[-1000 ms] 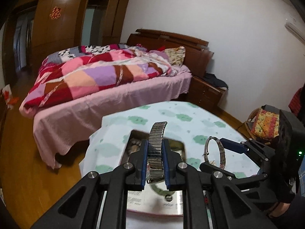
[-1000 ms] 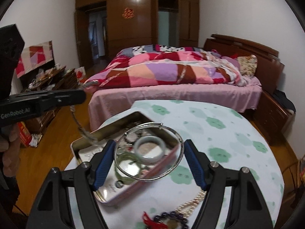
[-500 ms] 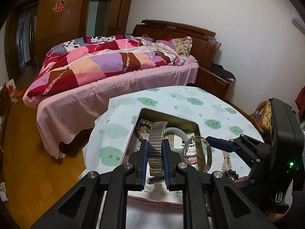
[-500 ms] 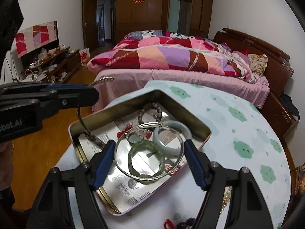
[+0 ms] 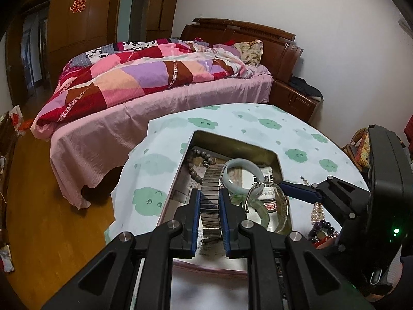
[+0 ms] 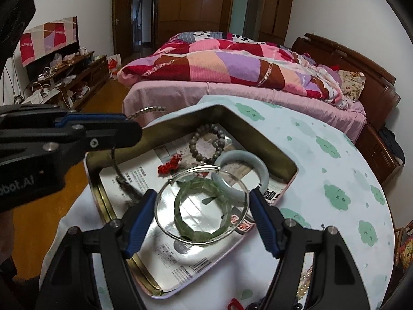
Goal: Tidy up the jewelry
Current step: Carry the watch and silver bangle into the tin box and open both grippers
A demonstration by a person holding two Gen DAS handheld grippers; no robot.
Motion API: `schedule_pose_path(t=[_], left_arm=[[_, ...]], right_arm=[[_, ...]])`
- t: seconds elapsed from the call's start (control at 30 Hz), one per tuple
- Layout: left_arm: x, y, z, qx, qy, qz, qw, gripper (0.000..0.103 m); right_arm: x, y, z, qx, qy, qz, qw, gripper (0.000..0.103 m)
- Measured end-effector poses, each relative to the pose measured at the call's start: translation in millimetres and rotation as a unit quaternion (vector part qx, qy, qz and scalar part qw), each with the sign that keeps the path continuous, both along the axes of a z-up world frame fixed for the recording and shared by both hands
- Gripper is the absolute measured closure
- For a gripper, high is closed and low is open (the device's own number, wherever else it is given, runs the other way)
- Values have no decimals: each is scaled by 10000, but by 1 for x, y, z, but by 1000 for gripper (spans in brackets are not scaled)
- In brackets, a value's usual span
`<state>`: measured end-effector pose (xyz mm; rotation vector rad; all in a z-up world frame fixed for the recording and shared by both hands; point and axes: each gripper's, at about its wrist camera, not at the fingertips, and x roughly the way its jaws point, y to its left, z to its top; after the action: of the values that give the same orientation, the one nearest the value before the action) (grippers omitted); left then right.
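Note:
My left gripper (image 5: 209, 217) is shut on a metal link watch band (image 5: 211, 196), held upright over the near left part of the open tin box (image 5: 232, 143). My right gripper (image 6: 202, 210) is shut on a thin silver bangle (image 6: 165, 222), held flat just above the box (image 6: 258, 135). Inside the box lie a pale jade bangle (image 6: 260, 168), a green bangle (image 6: 185, 222), a grey bead bracelet (image 6: 193, 142) and a red ornament (image 6: 169, 166). The left gripper shows at the left of the right wrist view (image 6: 129, 129), with the band (image 6: 148, 109) poking up.
The box sits on a round table with a cloud-print cloth (image 5: 258, 121). A pearl strand (image 5: 318, 210) and a dark bead bracelet (image 5: 322, 228) lie on the cloth right of the box. A bed with a patchwork quilt (image 5: 155, 77) stands beyond the table.
Both grippers have moved down and forward over the tin box, still holding the band and the silver bangle. The box looks closer and larger in both views.

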<state>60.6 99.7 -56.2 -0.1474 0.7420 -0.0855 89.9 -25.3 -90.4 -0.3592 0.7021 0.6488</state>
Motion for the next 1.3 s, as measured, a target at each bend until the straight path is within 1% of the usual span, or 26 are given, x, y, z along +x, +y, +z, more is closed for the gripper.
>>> schedule_pose_path(t=[0.3,0.77,1.2,1.27,1.3], left_arm=[[4,-1,-8,10,108,-9,9999,89],[8,-1,-16,-25,232,12,9997,89],[7,-3,-14,40,202,59,9998,88],[6,-3,-12,53,186,64,9998,78],[5,-3,-11,76,154,87,9998,64]], right_arm=[[2,2,-10,-91,86,-14,9999,28],[0,4,-11,-131,79,19,9999,28],[0,5,-13,-108,66,18,9999,28],[-1,5,-13,-90,55,11,9999,26],[-1,5,-14,-86,47,8,10000,24]])
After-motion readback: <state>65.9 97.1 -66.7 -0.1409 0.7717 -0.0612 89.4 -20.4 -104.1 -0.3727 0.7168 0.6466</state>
